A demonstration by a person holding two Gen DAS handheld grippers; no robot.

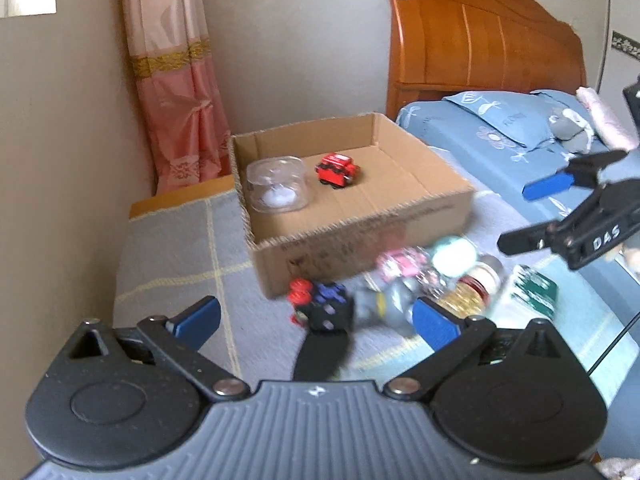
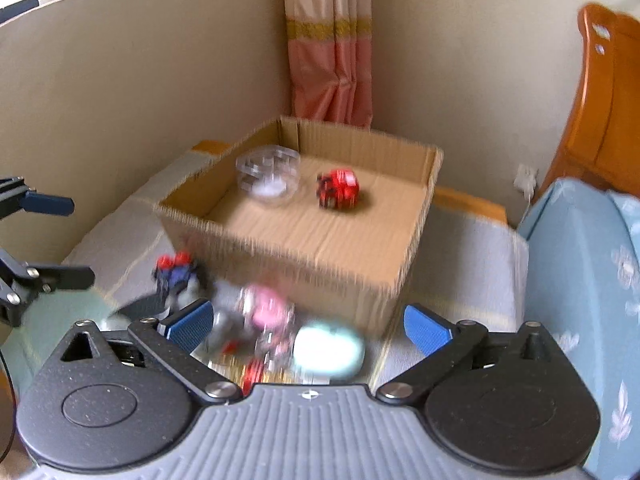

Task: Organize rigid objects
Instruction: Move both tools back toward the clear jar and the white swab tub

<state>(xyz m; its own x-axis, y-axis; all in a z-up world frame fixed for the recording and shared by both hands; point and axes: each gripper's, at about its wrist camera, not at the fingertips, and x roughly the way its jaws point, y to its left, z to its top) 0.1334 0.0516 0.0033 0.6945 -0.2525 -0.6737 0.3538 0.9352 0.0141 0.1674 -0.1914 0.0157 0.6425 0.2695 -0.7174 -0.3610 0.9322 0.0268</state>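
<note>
Cardboard box (image 1: 360, 220) stood on a grey checked cloth (image 1: 180, 248), holding a clear round container (image 1: 278, 188) at its 9 o'clock side and a red toy car (image 1: 337, 170) near centre, the two apart. Left gripper (image 1: 316, 316) held its jaws wide with nothing clamped; right gripper (image 2: 308, 324) likewise gaped empty. A loose pile of small items (image 1: 420, 280) (blurred; a pale round lid, a gold-banded jar, a pink piece) lay just outside the box's near wall, toward 6 o'clock.
</note>
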